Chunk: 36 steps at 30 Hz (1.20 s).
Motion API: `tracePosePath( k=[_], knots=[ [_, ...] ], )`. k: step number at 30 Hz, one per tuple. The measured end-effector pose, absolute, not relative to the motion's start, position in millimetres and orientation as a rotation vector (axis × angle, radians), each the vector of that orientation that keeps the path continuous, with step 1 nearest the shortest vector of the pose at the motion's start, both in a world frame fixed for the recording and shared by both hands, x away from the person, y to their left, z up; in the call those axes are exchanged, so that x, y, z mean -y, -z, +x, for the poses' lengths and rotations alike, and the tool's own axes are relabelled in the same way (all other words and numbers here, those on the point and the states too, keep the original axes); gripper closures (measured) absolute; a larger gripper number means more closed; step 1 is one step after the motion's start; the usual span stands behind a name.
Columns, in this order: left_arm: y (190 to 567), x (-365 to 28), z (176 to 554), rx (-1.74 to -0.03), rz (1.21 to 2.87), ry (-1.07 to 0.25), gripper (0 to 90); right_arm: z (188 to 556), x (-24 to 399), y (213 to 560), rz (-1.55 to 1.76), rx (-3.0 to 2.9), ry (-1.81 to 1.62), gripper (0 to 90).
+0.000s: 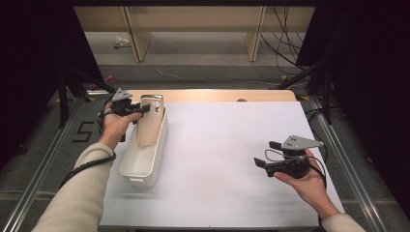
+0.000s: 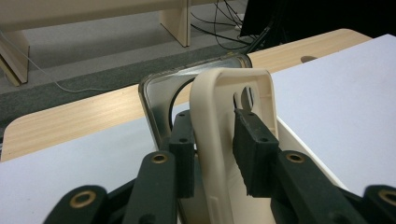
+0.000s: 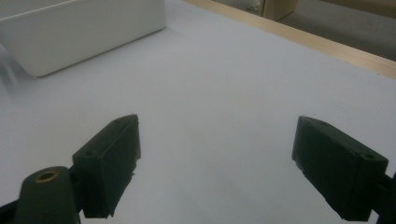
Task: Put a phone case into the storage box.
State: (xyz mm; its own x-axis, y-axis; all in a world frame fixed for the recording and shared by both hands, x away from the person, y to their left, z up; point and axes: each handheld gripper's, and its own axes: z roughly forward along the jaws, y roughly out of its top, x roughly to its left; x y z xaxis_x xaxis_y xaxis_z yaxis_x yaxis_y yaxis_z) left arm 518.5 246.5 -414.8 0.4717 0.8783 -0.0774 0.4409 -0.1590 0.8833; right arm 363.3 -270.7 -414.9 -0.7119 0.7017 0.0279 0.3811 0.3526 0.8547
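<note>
Looks like the putting-away step: beige phone case (image 1: 151, 123) standing on end inside the white bin (image 1: 140, 170) along the left edge of the table (image 1: 217, 95), top leaning on the bin's far wall. Left gripper (image 1: 142, 109) coming in from the left edge with its jaws narrow around the case's upper part, one pad on each face. Can't tell from the left gripper view whether the pads actually press or just sit alongside. Right behind the beige one in that view, a second, silver-rimmed case (image 2: 154, 98), also upright at the far end of the bin. Rest of the bin looks bare.

Right gripper (image 1: 266, 153) hanging over the white sheet near the right edge, jaws spread wide, nothing in them.

Next move, probably: let go fully and back the left gripper out without tipping the case off the wall
</note>
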Motion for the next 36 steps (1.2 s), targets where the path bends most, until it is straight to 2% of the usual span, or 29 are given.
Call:
tracePosePath(
  k=[36],
  knots=[
    [411.7,-242.9,523.2,-1.188,1.890,-0.712,54.8,363.3,270.0,415.4,0.954,-2.284,-1.307,16.1]
  ],
)
